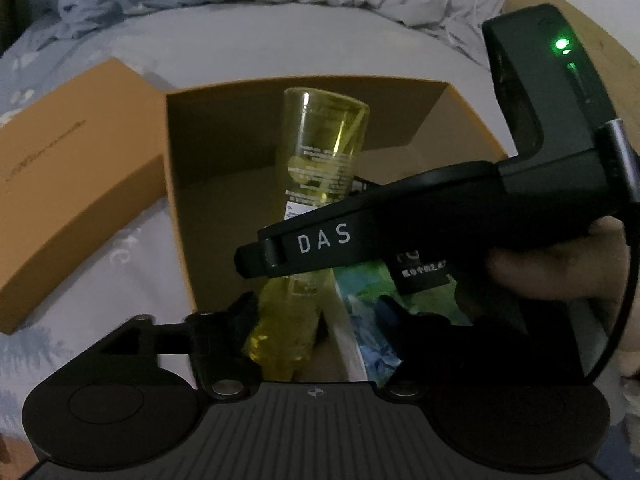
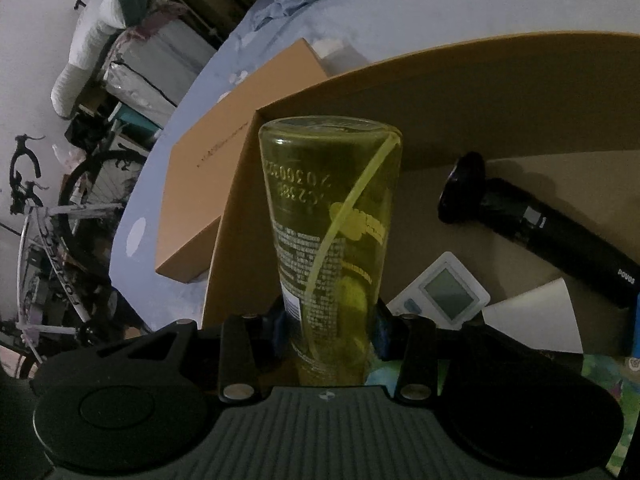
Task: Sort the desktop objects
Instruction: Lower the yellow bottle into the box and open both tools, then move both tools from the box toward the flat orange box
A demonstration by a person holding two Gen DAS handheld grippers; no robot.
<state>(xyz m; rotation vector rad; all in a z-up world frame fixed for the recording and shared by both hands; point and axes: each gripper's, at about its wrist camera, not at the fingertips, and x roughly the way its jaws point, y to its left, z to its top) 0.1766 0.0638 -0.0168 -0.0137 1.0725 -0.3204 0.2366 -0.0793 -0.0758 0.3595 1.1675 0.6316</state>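
A clear bottle of yellow liquid [image 2: 332, 240] with printed text points bottom-first away from my right gripper [image 2: 328, 332], whose fingers are shut on its lower body. It hangs over the open orange cardboard box [image 2: 440, 92]. In the left wrist view the same bottle [image 1: 324, 148] sits between the left gripper's fingers, its pump end [image 1: 284, 332] near my left gripper [image 1: 316, 320]; the right gripper's black body marked DAS [image 1: 400, 224] crosses in front. Whether the left fingers press the bottle is hidden in the dark.
Inside the box lie a black handheld device [image 2: 540, 220], a small white device with a screen [image 2: 444, 292], a white card [image 2: 532, 320] and a colourful packet [image 1: 372, 300]. The orange lid [image 1: 68, 184] lies left of the box on the pale bedsheet. A bicycle [image 2: 52, 216] stands far left.
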